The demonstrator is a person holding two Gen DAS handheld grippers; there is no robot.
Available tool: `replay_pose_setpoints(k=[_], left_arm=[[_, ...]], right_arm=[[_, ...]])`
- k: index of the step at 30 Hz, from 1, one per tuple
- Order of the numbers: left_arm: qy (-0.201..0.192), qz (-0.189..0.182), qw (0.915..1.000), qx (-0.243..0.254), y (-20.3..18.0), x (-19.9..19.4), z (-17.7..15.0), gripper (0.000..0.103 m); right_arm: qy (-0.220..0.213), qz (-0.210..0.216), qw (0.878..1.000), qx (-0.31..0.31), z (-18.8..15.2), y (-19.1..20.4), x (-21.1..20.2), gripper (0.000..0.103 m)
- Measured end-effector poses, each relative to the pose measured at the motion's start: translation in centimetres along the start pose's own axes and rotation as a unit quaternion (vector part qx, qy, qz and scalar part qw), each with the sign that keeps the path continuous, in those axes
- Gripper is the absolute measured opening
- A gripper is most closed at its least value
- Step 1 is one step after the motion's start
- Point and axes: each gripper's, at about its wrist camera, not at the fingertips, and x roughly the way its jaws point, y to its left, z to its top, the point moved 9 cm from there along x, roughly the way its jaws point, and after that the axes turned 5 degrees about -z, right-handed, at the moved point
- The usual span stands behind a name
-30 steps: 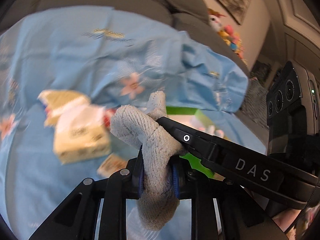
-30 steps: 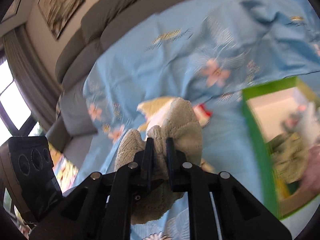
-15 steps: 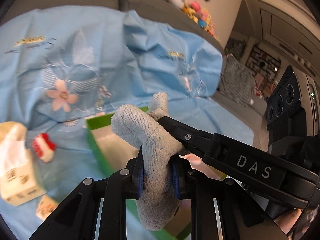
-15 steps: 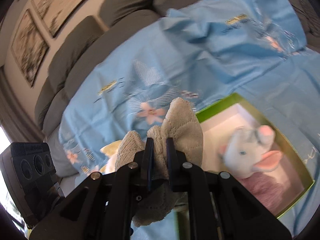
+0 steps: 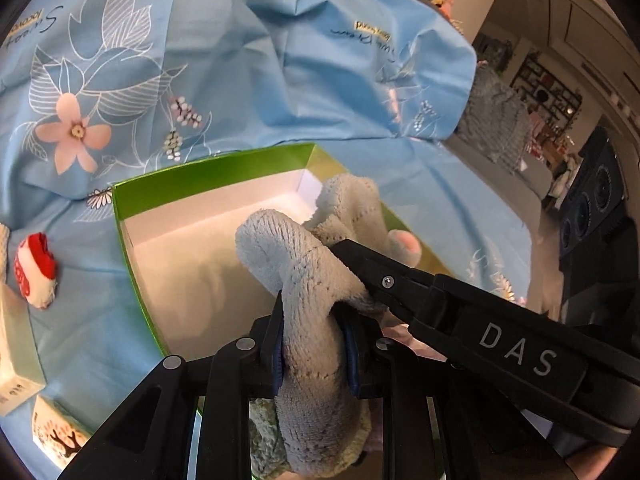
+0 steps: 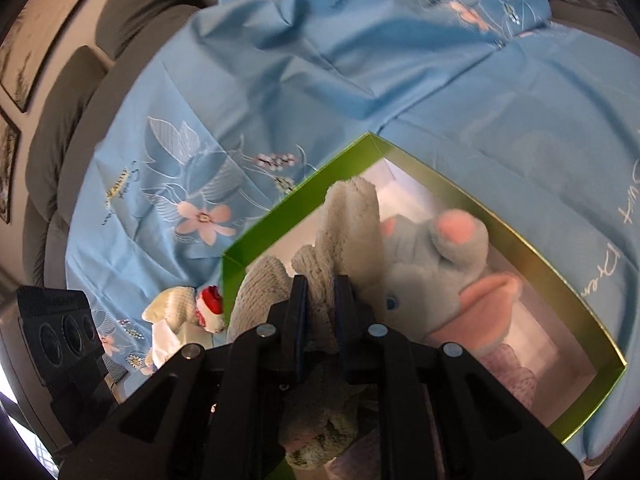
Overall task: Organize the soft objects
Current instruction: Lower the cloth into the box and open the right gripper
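Item: my left tongs. I am clamping them tight on a grey terry cloth, angling them steeply down over the green box; the cloth is looping up above the pads and hanging below them.

Item: my right tongs. I am pinching another fold of the same grey cloth with them, the jaws just starting to ease apart with the fabric still between them. They too are tilting downward, and one finger of them is crossing the left camera's view, its tip lying against the cloth.

Item: green box, white inside, sitting on the light blue floral sheet. A grey and pink plush elephant is lying inside it, just beside the cloth.

Item: small red and white soft piece, lying on the sheet outside the box.
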Motion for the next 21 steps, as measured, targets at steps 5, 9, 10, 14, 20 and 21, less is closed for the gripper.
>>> replay_pose_setpoints(k=[5, 9, 10, 14, 20, 21], left_arm=[[0.003, 0.004, 0.9999, -0.013, 0.5, -0.2, -0.6, 0.022], [-0.009, 0.007, 0.9998, -0.019, 0.7, -1.6, -0.8, 0.03], [-0.012, 0.01, 0.9997, -0.02, 0.7, -2.1, -0.8, 0.038], [-0.042, 0.017, 0.9988, -0.021, 1.0, -5.3, -1.2, 0.049], [-0.075, 0.037, 0.9957, -0.041, 3.0, -9.6, -2.4, 0.064], [-0.08, 0.042, 0.9948, -0.047, 3.6, -10.4, -2.9, 0.065]], right_arm=[[0.011, -0.003, 1.0, 0.01, -0.4, -0.3, 0.2, 0.015], [-0.003, 0.002, 1.0, 0.011, -0.1, -0.1, -1.0, 0.044], [-0.016, 0.007, 1.0, 0.011, 0.0, 0.1, -1.7, 0.059], [-0.06, 0.002, 0.998, -0.001, 0.4, 0.7, -4.2, 0.074], [-0.085, 0.031, 0.996, -0.01, -0.4, 2.4, -6.3, 0.085], [-0.086, 0.033, 0.996, -0.02, -0.7, 2.9, -6.4, 0.086]])
